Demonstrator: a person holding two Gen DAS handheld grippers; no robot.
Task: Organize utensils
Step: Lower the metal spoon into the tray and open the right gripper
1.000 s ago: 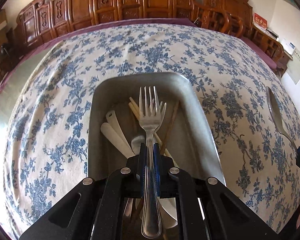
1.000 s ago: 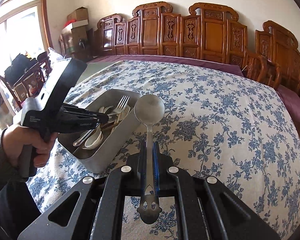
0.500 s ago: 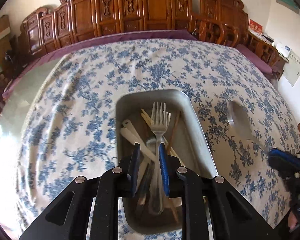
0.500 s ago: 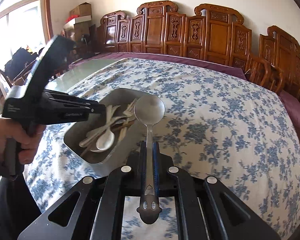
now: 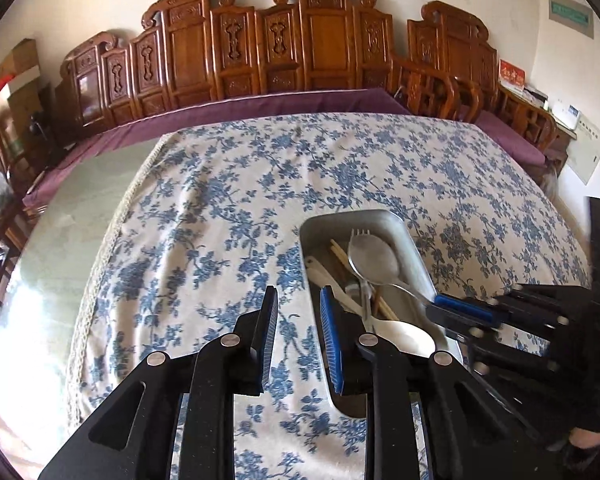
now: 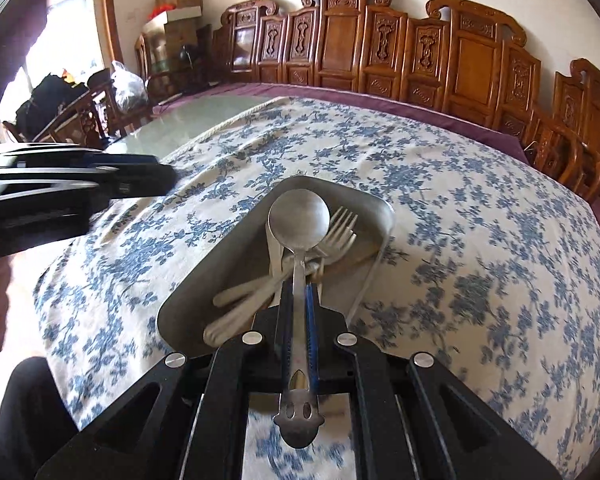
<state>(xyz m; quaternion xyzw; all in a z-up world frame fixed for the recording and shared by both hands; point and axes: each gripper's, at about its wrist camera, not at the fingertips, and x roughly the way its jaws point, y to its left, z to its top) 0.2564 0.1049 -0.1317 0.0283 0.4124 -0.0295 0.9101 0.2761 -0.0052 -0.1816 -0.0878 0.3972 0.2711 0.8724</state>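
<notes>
Right tongs clamped on metal spoon, bowl poised over metal tray holding 2 forks and pale spoons. Left tongs opening, nothing between, over tabletop beside tray's left rim.

In the right wrist view the tray sits mid-frame on the tablecloth, which covers the table except a bare strip at upper left. Forks and pale spoons lie in the tray; the metal spoon hangs over them. Chairs line the top edge behind the table. In the left wrist view the tray sits right of centre, the right gripper at its right rim, the left gripper at its lower-left edge.
</notes>
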